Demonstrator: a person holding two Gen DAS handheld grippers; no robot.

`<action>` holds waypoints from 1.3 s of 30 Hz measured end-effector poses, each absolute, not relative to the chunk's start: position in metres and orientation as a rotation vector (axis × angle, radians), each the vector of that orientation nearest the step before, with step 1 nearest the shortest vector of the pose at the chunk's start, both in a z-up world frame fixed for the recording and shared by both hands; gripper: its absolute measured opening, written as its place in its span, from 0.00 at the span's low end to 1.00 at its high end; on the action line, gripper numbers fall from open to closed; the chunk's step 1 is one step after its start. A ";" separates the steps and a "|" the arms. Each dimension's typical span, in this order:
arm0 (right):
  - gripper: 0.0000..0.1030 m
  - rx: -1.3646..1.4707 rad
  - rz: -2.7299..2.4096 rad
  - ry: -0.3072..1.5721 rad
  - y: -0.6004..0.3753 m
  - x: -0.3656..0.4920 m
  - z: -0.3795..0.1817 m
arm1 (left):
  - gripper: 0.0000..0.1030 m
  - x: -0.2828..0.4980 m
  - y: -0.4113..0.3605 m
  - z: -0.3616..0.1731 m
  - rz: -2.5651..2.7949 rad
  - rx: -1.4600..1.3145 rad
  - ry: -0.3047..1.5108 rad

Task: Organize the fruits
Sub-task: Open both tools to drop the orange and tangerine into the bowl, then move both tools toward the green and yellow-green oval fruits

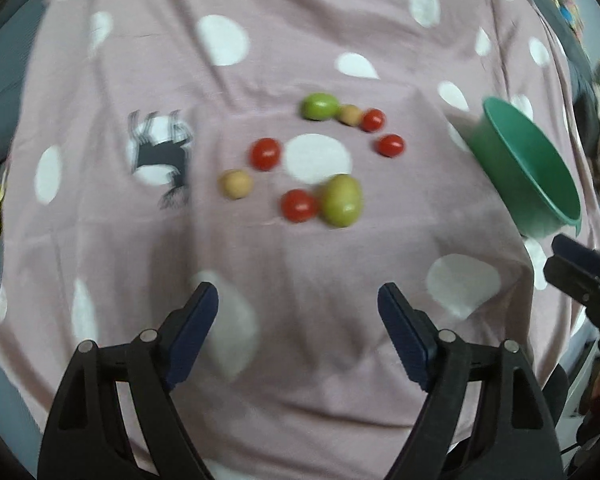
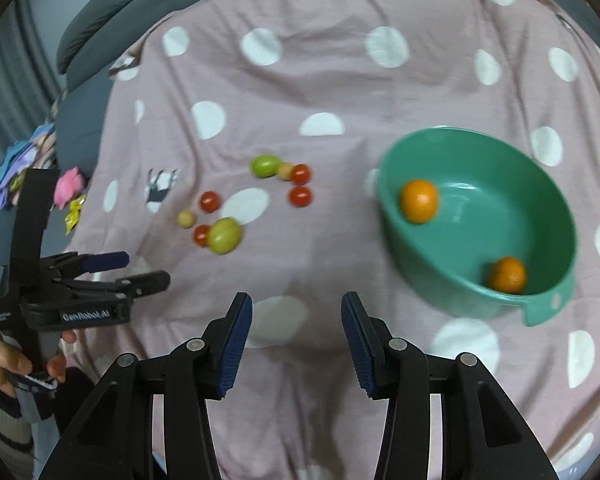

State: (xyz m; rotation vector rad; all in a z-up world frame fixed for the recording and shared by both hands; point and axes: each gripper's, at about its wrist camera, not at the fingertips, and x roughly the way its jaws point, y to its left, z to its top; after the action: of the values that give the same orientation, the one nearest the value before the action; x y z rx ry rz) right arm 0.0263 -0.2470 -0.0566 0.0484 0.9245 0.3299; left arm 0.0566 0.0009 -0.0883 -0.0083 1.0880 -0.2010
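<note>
Left wrist view: the left hand-held gripper (image 1: 298,300) gapes empty above the pink white-dotted cloth (image 1: 260,60); small red, green and tan fruits (image 1: 300,160) lie scattered beyond.

Right wrist view: the right hand-held gripper (image 2: 297,312) stands parted, empty; the green plastic bowl (image 2: 540,184) holds two round oranges (image 2: 418,201).

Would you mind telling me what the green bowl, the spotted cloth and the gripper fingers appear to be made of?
Green bowl: probably moulded plastic, with a smooth, slightly glossy wall, soft highlights and a moulded lip at the rim.
Spotted cloth: woven fabric, matt pink with white dots, lying in folds and creases.
Fingers: ribbed blue pads, likely rubber, on matt black arms that look like plastic.
</note>
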 end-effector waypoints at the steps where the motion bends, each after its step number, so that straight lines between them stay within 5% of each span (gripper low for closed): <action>1: 0.45 0.044 0.340 0.926 -0.242 0.027 -0.057 | 0.80 0.054 0.008 -0.087 -0.197 -0.023 1.080; 39: 0.44 0.072 0.480 1.090 -0.137 0.135 -0.130 | 0.73 0.089 0.044 -0.108 -0.270 -0.099 1.068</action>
State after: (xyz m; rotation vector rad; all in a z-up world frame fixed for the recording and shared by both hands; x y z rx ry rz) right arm 0.1351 -0.1370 -0.1301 0.0721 1.0902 0.4804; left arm 0.0886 0.0438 -0.1081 -0.0991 1.0679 -0.2697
